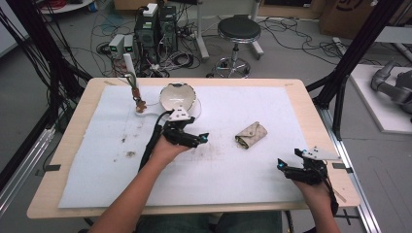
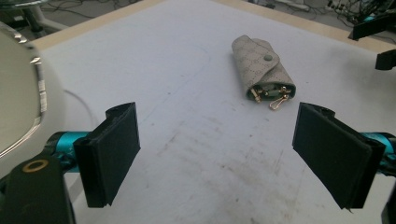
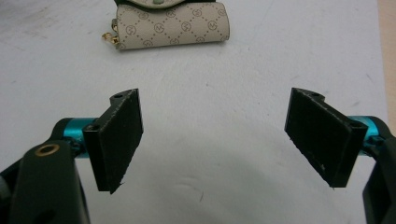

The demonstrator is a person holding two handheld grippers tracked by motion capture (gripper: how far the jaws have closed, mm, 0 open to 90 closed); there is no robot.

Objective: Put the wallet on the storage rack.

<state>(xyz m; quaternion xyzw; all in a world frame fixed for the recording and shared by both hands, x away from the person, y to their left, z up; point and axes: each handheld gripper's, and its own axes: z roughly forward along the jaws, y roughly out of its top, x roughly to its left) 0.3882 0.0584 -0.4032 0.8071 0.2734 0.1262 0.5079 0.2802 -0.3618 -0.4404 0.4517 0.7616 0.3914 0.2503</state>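
High view: both hand-held grippers, left (image 1: 203, 138) and right (image 1: 280, 164), spread and empty, flank the key pouch (image 1: 251, 135) lying mid-counter; approach step, next needs closing in on it.

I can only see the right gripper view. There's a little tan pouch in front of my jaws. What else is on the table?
Observer: A white bowl sits at the far side of the table, left of the pouch.
Operator: Where's the other gripper?
Observer: The left gripper hovers just in front of that bowl, jaws wide apart, pointing toward the pouch.
Operator: Is anything sticking out of the pouch?
Observer: Yes, the left gripper view shows gold clips poking out of its open end.
Operator: Is my gripper close?
Observer: The right gripper is nearer the table's front edge, open, not touching the pouch.
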